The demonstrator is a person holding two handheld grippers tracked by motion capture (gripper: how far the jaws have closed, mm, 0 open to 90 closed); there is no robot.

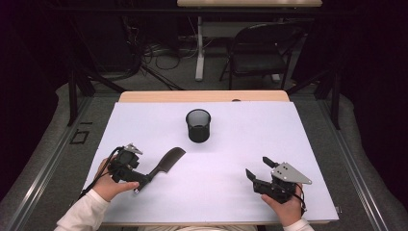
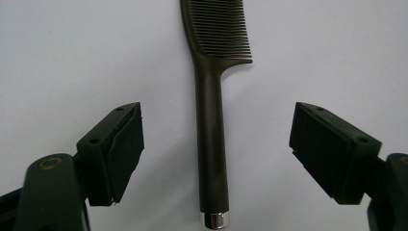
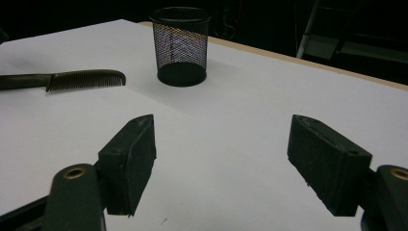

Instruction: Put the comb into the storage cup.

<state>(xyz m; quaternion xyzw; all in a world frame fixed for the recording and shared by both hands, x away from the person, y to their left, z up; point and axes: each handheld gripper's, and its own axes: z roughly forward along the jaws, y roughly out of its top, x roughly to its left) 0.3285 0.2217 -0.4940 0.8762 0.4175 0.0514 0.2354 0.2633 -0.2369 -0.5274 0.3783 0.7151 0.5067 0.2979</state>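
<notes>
One white matte table sheet [image 1: 231,192], flat and smooth, laid over a pale wooden tabletop [image 1: 202,96] whose far edge shows as a strip beyond the sheet.

One black wire-mesh cylindrical cup [image 1: 198,125], open-topped, upright, on the far-centre part of the sheet; see-through weave, solid dark base. Bare sheet all around it.

One dark brown plastic comb with a long round handle [image 1: 166,162] lying flat on the sheet's left half, well apart from the cup. Fine close-set teeth run along one side of the curved head; the handle ends in a small shiny metal cap [image 2: 215,220]. In the left gripper view the handle lies between the two jaws, touching neither.

Left gripper [image 2: 216,149]: black, blocky rubber-faced pads [image 2: 126,144], jaws spread wide on either side of the comb handle, nothing held. A hand [image 1: 109,185] in a white sleeve holds it near the sheet's left near edge.

Right gripper [image 3: 221,159]: same build, jaws wide apart over bare sheet, nothing held; grey three-cornered plate [image 1: 290,173] on top. It sits near the sheet's right near corner, with open sheet between it and the cup.
</notes>
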